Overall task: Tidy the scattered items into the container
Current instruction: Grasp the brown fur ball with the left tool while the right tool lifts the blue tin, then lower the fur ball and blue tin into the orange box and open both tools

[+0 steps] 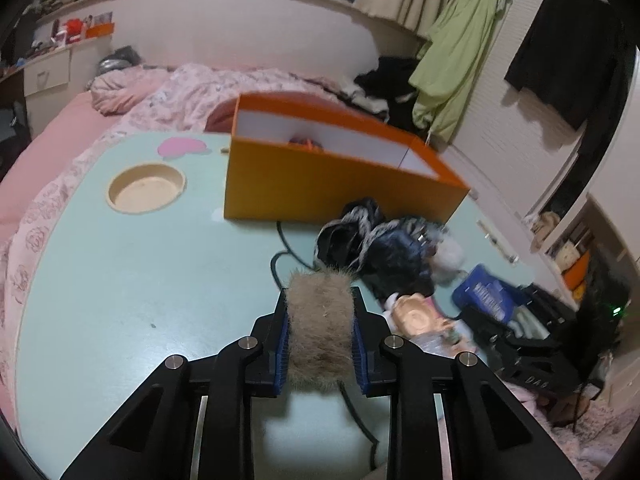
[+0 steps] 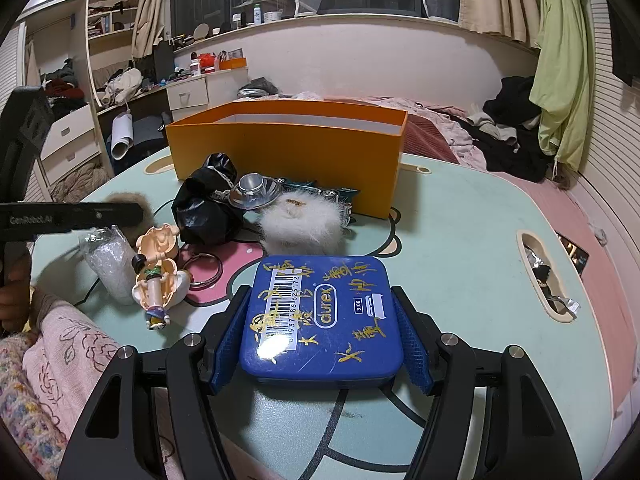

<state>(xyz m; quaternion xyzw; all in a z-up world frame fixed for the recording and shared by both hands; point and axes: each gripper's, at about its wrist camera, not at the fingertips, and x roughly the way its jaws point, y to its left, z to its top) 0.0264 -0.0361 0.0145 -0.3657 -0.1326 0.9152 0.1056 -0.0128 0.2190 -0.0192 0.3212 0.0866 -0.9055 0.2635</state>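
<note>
An orange box [image 1: 320, 176] with white inner walls stands open at the far side of the mint-green table [image 1: 120, 280]. My left gripper [image 1: 320, 294] is shut on a brown furry piece [image 1: 320, 332], held a little above the table, short of the box. In the right wrist view my right gripper [image 2: 320, 292] is shut on a blue tin [image 2: 324, 320] with yellow writing, its blue pads [image 2: 230, 336] pressed to both sides. Between that tin and the orange box [image 2: 288, 152] lie a black pouch [image 2: 208, 208], a white fluffy piece [image 2: 304, 220] and a shiny metal cup [image 2: 254, 192].
A small figurine [image 2: 156, 280], a bag of clear beads [image 2: 110, 264] and a key ring [image 2: 206, 270] lie left of the tin. A black cable [image 1: 280, 256] crosses the table. A round cup recess [image 1: 146, 188] sits far left, a slot [image 2: 544, 272] at the right edge. Pink bedding surrounds the table.
</note>
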